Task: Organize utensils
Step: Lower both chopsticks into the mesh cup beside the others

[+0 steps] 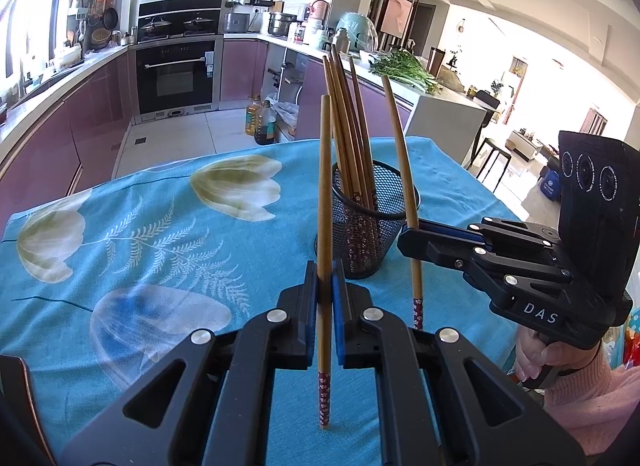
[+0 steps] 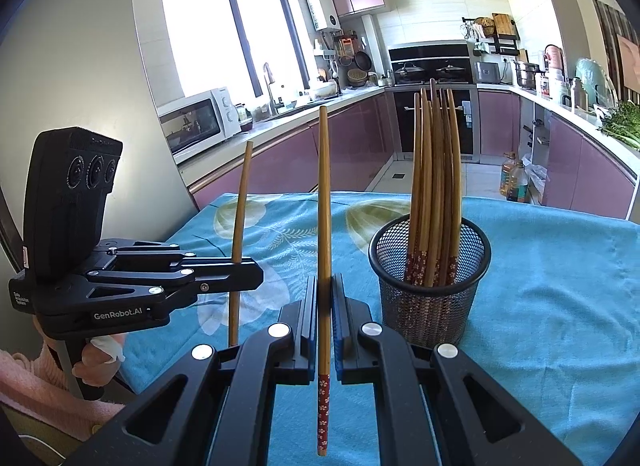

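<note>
Sunlit kitchen with mauve cabinets (image 2: 352, 145) and pale tiled floor (image 1: 180, 133).

Built-in black oven (image 1: 175, 75) under a hob on the far wall; white microwave (image 2: 198, 121) on the counter beneath a large bright window (image 2: 224, 33). White water heater (image 2: 323, 9) mounted high beside upper cupboards. Oil bottles (image 1: 262, 121) on the floor. Open living area (image 1: 532, 105) glowing beyond the counter end.

Left wrist view: sits low behind left tongs (image 1: 325, 298), close over the desk (image 1: 160, 225), facing the oven wall. Right wrist view: same low seat behind right tongs (image 2: 325, 302), facing window and oven. Both share mesh cup (image 1: 370, 221) (image 2: 430, 266), each other's tongs
</note>
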Demonstrator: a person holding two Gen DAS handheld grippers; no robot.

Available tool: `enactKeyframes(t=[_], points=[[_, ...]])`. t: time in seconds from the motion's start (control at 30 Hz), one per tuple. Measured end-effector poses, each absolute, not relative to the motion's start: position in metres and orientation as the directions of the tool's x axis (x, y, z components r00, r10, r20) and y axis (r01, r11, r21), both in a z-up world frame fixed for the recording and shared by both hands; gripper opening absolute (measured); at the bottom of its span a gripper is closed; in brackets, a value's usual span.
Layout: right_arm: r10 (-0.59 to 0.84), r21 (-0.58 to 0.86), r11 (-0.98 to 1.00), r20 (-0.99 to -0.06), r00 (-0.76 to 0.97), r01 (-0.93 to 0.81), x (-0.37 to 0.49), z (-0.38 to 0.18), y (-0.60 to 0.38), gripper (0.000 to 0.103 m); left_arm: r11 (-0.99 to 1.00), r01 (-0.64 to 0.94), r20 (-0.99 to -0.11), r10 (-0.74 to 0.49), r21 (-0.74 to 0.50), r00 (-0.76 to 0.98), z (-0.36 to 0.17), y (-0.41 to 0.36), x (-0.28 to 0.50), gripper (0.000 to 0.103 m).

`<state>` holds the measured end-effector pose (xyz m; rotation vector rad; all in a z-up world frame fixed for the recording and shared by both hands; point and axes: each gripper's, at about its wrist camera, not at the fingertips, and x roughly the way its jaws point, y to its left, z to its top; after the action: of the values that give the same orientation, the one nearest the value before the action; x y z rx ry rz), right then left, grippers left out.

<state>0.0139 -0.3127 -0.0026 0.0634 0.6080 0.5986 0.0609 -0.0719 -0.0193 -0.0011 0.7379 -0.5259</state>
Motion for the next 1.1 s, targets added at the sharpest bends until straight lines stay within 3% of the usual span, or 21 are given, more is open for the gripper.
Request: enactKeyframes(t=[1.1], points=[[0.540,0.214,0.837,-0.480,0.692,-0.504,0.016,0.008,-0.322,0.006,0.861,0.484,-0.621,-0.468,-0.159,0.629,-0.004,-0.080,0.055,0.008]])
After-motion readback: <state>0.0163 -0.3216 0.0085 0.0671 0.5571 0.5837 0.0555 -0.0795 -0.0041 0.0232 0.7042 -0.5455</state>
